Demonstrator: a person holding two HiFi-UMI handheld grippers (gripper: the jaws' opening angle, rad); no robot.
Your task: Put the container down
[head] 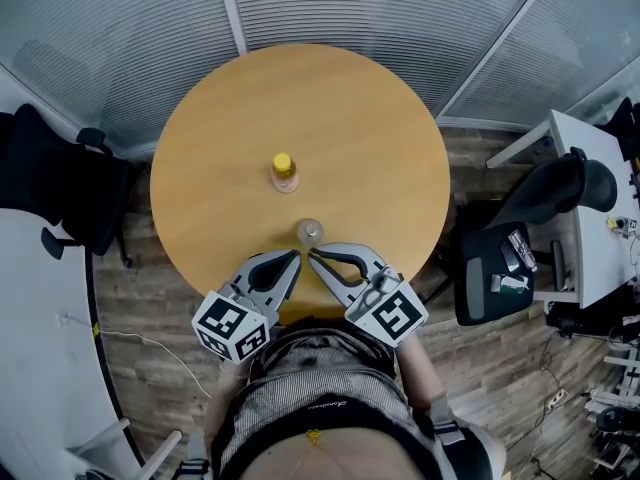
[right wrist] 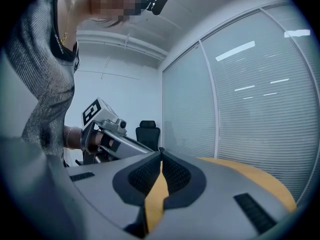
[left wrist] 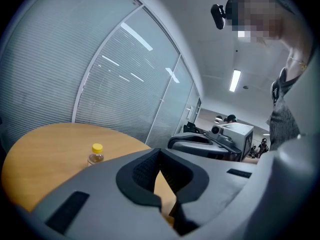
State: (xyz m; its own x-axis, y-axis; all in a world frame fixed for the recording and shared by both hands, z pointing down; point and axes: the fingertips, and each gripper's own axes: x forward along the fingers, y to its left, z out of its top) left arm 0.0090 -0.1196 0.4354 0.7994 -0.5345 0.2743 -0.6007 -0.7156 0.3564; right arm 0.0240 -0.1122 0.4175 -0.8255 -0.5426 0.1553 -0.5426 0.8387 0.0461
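A small clear bottle with a yellow cap point(head: 285, 171) point(left wrist: 96, 154) stands upright near the middle of the round wooden table point(head: 380, 138). A small clear round container point(head: 310, 231) sits closer to me, just beyond both gripper tips. My left gripper point(head: 296, 256) point(left wrist: 159, 150) is shut with nothing between its jaws. My right gripper point(head: 312, 255) point(right wrist: 161, 152) is shut too and holds nothing. Their tips nearly meet over the table's near edge. Neither touches the bottle or the clear container, which the jaws hide in both gripper views.
Glass partitions with blinds point(head: 330, 8) curve behind the table. A black office chair point(head: 60, 198) stands at the left, another point(head: 560, 193) at the right beside a white desk point(head: 600, 228) with small items. Cables lie on the wood floor point(head: 150, 343).
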